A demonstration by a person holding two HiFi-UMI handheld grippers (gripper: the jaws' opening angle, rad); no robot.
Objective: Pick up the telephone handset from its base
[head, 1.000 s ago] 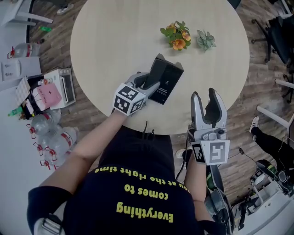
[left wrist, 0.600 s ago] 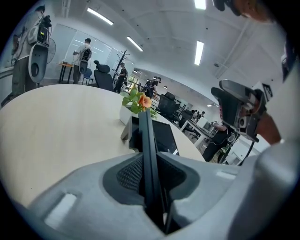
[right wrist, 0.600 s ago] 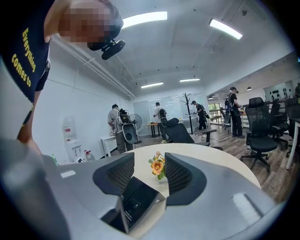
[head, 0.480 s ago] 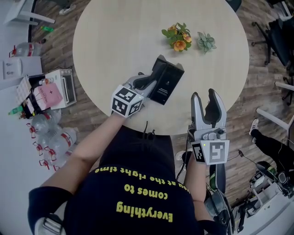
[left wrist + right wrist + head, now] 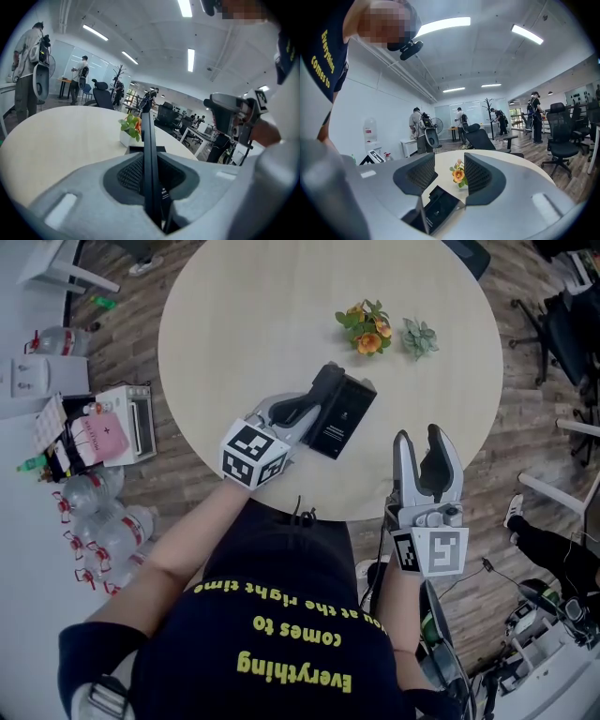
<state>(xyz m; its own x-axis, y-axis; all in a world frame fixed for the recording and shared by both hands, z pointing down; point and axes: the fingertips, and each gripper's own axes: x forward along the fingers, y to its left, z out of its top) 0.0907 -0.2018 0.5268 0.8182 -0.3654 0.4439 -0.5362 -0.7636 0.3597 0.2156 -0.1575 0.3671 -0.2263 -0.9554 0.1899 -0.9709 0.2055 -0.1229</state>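
The black telephone handset is tilted up off the left side of its flat black base, which lies on the round pale table. My left gripper is shut on the handset's near end. In the left gripper view the handset stands as a thin black slab pinched between the grey pads, with the base just beyond it. My right gripper hangs open at the table's near edge, to the right of the base and holding nothing. The right gripper view shows the base below its open jaws.
A pot of orange flowers and a small green succulent stand beyond the base. Water bottles and boxes litter the floor to the left. Office chairs and several people stand further off.
The left gripper has shut on the handset and lifted it, so the handset now stands raised and tilted off the base. The right gripper has stayed in place.
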